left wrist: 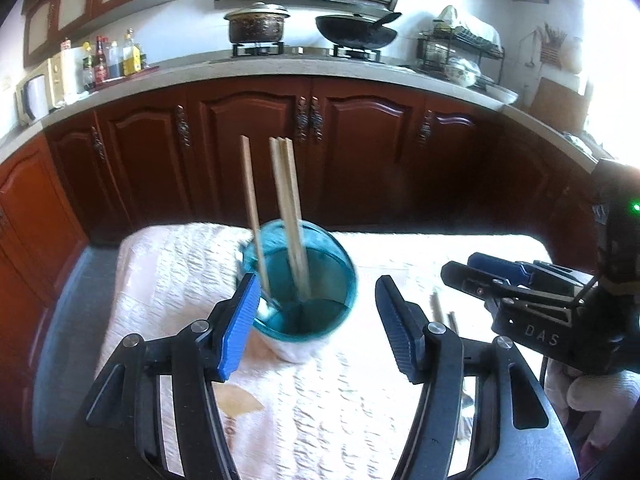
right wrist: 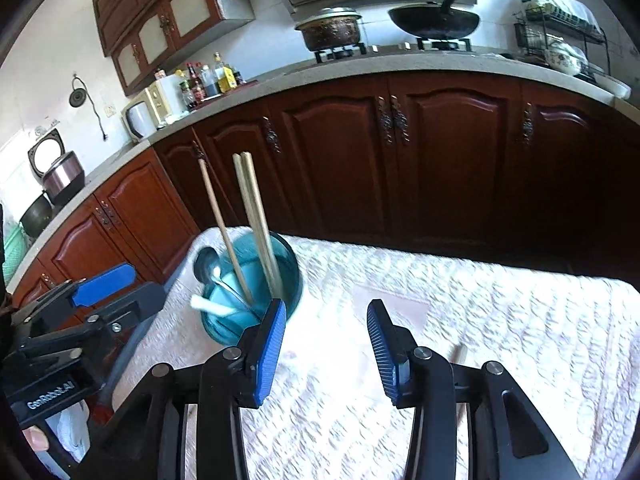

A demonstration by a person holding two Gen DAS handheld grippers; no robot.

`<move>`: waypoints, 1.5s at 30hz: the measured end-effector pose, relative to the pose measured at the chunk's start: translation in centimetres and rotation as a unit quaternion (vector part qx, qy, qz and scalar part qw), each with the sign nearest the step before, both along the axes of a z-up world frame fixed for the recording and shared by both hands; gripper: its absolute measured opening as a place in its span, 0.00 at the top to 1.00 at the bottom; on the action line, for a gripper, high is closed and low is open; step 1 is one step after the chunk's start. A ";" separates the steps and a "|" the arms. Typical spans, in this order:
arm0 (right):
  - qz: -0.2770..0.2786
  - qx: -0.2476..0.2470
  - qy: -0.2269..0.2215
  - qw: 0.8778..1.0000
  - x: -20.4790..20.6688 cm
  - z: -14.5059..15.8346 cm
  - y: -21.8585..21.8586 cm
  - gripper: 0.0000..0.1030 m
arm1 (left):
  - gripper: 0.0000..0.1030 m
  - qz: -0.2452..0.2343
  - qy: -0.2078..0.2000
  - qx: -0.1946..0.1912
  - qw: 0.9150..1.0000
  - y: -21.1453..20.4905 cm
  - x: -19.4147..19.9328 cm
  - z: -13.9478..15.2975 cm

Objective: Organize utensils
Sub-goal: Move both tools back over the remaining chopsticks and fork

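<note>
I see my left claw (left wrist: 316, 320) spread around the blue cup (left wrist: 304, 280) without pinching, right claw (right wrist: 326, 340) half-spread and empty, one chopstick (right wrist: 460, 360) perhaps hidden behind it.

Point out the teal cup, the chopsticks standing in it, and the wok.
teal cup (left wrist: 340, 280): left wrist view, right side wall.
chopsticks (right wrist: 250, 196): right wrist view, upper shaft of the pair.
wok (left wrist: 356, 32): left wrist view, dark bowl.

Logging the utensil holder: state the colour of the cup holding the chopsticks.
Translucent teal-blue cup; the left wrist view shows it best, chopsticks standing inside.
</note>
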State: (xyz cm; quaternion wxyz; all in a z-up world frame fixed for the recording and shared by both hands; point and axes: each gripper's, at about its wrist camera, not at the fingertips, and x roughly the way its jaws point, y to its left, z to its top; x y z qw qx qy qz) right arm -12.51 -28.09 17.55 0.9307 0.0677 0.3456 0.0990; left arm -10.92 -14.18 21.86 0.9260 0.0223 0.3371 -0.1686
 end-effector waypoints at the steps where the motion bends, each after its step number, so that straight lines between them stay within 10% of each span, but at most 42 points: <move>1: -0.004 0.001 0.002 1.000 -0.3 -0.1 -0.4 0.61 | 0.38 -0.005 0.004 -0.003 1.000 -0.2 -0.2 -0.1; 18: -0.114 0.017 0.119 0.986 -4.9 -9.4 -11.0 0.61 | 0.38 -0.067 0.080 0.002 0.995 -5.1 -2.5 -5.6; 37: -0.094 0.067 0.187 0.976 -0.9 -15.4 -12.2 0.90 | 0.38 -0.071 0.115 0.013 0.991 -6.2 -1.6 -8.4; 45: -0.127 -0.057 0.195 0.971 -3.7 -14.0 -14.5 0.91 | 0.38 -0.090 0.118 0.012 0.989 -7.5 -1.1 -9.0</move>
